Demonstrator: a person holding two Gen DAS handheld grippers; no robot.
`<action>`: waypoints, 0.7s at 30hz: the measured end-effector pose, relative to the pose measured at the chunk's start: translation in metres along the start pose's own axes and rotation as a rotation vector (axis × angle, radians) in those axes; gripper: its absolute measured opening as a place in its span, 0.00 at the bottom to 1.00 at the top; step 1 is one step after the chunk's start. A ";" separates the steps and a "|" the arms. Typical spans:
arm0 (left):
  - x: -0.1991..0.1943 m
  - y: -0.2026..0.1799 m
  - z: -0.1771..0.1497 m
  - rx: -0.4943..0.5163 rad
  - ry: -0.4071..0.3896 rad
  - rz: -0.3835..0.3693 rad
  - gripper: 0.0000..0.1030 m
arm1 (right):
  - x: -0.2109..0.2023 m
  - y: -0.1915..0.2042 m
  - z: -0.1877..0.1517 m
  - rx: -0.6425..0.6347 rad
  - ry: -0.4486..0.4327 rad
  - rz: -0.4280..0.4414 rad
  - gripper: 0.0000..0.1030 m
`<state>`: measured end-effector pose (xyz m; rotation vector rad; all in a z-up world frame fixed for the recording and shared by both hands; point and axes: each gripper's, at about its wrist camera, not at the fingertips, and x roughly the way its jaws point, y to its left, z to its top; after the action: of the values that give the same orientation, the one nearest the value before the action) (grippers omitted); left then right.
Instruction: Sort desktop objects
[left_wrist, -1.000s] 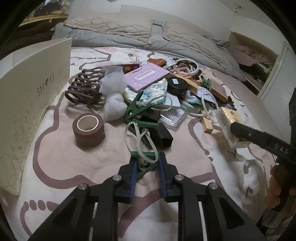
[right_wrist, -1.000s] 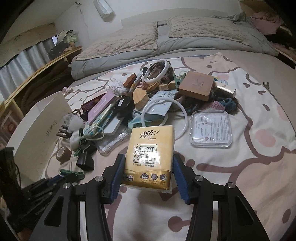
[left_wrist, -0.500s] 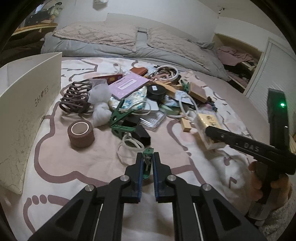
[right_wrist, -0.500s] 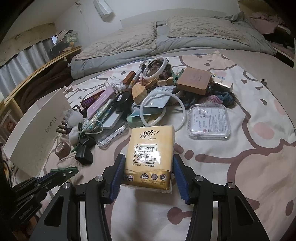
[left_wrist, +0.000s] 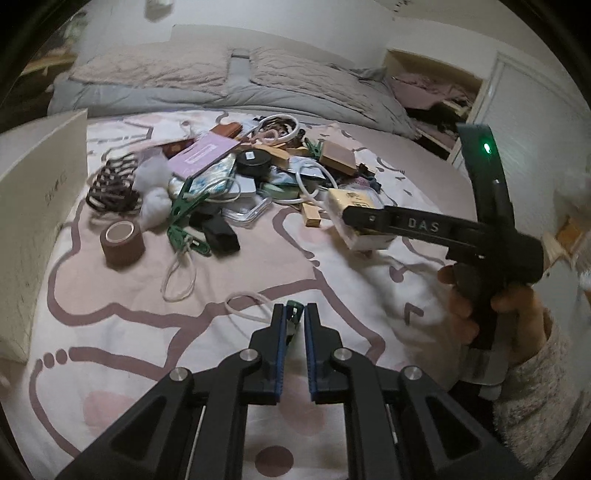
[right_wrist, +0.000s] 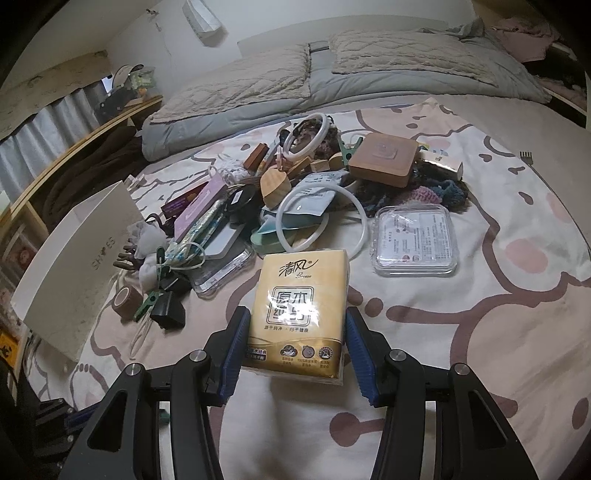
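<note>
- The left gripper (left_wrist: 294, 325) was closed on a small green clothes peg (left_wrist: 292, 314), which stood between its blue pads (left_wrist: 281, 332) just above the patterned bedspread (left_wrist: 122, 306).
- A loop of white cord (left_wrist: 243, 308) lay on the bedspread just beside the peg (whether it hung from the peg, I cannot tell).
- The right gripper (right_wrist: 297, 347) was clamped on a yellow tissue pack (right_wrist: 297, 306), one pad pressing on each side.
- The pile of objects (right_wrist: 295, 184) lay in the middle of the bed, behind the tissue pack.
- A white shoe box (right_wrist: 74, 266) stood at the left of the pile, with a brown tape roll (left_wrist: 122, 243) near it.
- A clear plastic box (right_wrist: 415, 240) lay to the right of the pile.
</note>
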<state>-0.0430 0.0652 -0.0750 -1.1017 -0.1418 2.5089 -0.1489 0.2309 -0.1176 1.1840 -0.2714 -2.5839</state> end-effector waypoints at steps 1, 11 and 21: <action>0.001 -0.001 -0.001 0.009 0.006 0.006 0.10 | 0.000 0.001 0.000 -0.002 0.003 0.003 0.51; 0.011 0.008 -0.010 0.006 0.033 0.088 0.46 | -0.002 0.006 -0.012 -0.019 0.030 0.035 0.51; 0.013 0.004 -0.015 0.036 0.042 0.110 0.62 | -0.011 0.004 -0.030 0.001 0.044 0.073 0.51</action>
<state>-0.0415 0.0658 -0.0956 -1.1768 -0.0244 2.5716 -0.1187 0.2290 -0.1280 1.2064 -0.3002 -2.4925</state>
